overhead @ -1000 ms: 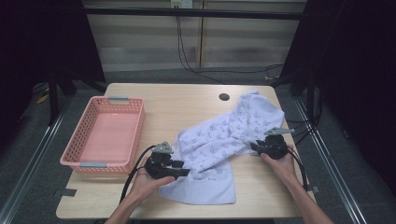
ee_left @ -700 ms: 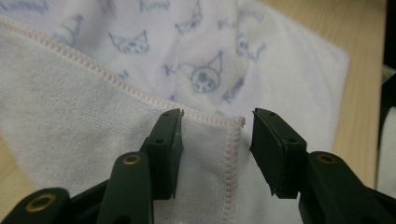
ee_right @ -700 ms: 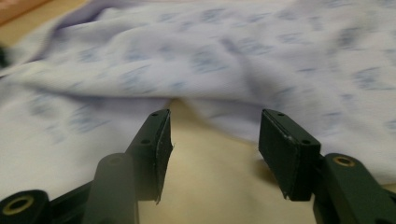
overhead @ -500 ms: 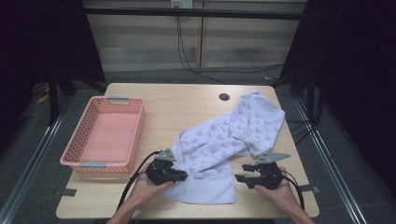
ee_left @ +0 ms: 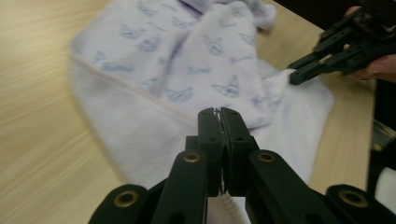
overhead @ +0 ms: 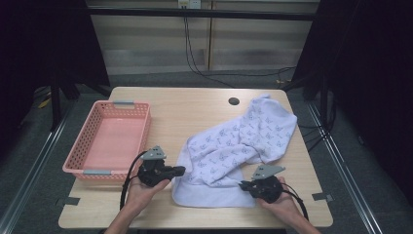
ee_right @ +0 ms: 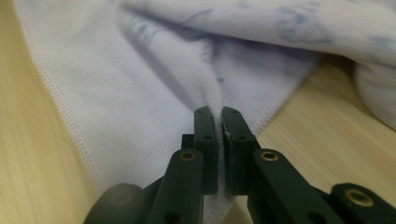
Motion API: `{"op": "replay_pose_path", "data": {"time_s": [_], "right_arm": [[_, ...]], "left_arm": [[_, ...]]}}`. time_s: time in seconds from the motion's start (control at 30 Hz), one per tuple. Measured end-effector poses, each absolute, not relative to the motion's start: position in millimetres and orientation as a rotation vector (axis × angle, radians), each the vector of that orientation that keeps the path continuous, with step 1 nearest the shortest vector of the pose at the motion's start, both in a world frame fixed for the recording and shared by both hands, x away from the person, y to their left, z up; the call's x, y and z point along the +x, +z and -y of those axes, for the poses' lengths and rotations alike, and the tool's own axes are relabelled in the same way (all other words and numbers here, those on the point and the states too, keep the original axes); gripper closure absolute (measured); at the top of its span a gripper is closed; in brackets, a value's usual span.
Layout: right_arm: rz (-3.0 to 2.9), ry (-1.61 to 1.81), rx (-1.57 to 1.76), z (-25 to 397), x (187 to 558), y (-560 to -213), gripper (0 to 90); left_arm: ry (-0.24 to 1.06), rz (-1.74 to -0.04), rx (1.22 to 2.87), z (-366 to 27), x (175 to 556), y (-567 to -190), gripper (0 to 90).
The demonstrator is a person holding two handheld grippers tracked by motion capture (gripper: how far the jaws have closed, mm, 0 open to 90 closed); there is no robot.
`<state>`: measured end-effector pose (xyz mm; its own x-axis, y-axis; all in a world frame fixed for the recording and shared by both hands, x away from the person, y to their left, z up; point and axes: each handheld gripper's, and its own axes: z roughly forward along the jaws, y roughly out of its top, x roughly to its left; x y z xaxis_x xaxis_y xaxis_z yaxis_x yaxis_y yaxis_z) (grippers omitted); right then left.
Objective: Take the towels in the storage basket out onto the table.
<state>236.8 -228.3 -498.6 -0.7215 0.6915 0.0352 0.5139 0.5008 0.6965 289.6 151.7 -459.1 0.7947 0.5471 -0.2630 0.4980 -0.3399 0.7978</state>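
Note:
A pale lilac towel [overhead: 238,141] with a blue print lies crumpled across the right half of the wooden table [overhead: 190,109]. Its plain underside is folded out along the near edge. My left gripper [overhead: 181,170] is at the towel's near left edge, and in the left gripper view [ee_left: 220,112] its jaws are shut with fabric pinched between them. At the near right corner, my right gripper [overhead: 242,185] is shut on a ridge of the towel [ee_right: 140,93], with the hem running up between its jaws [ee_right: 219,112]. The right gripper [ee_left: 294,77] also shows far off in the left gripper view.
A pink plastic basket [overhead: 114,144] stands empty on the table's left side, just left of my left hand. A dark cable hole [overhead: 234,101] sits near the far edge. Bare wood lies at the far left and along the near edge.
My right gripper moved from the towel's right side down toward the near edge and now grips the near right corner. The left gripper barely moved.

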Motion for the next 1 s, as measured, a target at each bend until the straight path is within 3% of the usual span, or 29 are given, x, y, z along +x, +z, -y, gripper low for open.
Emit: {"op": "replay_pose_path", "data": {"time_s": [0.3, 0.37, 0.43, 0.53, 0.67, 0.8, 0.93, 1.0], "right_arm": [[-2.435, 0.965, 1.213, 290, 220, -494, 86.3], [-2.453, 0.991, 1.226, 294, 214, -494, 82.6], [-2.460, 0.982, 1.213, 292, 209, -493, 75.6], [-2.434, 1.025, 1.223, 293, 204, -488, 64.8], [-2.424, 1.074, 1.214, 296, 197, -484, 64.9], [-2.464, 1.095, 1.180, 294, 193, -484, 67.5], [-2.482, 1.087, 1.182, 294, 196, -487, 65.4], [-2.490, 1.079, 1.182, 292, 198, -488, 63.2]], "left_arm": [[-0.030, -0.851, 2.096, -168, 252, -475, 88.2], [-0.053, -0.857, 2.100, -173, 243, -477, 87.8], [-0.049, -0.847, 2.086, -178, 239, -476, 77.7], [-0.002, -0.808, 2.028, -179, 238, -465, 73.1], [0.013, -0.711, 2.068, -161, 243, -459, 71.8], [-0.082, -0.598, 2.154, -134, 249, -467, 71.2], [-0.104, -0.613, 2.301, -120, 257, -485, 65.5], [-0.121, -0.646, 2.299, -127, 264, -491, 66.0]]}}
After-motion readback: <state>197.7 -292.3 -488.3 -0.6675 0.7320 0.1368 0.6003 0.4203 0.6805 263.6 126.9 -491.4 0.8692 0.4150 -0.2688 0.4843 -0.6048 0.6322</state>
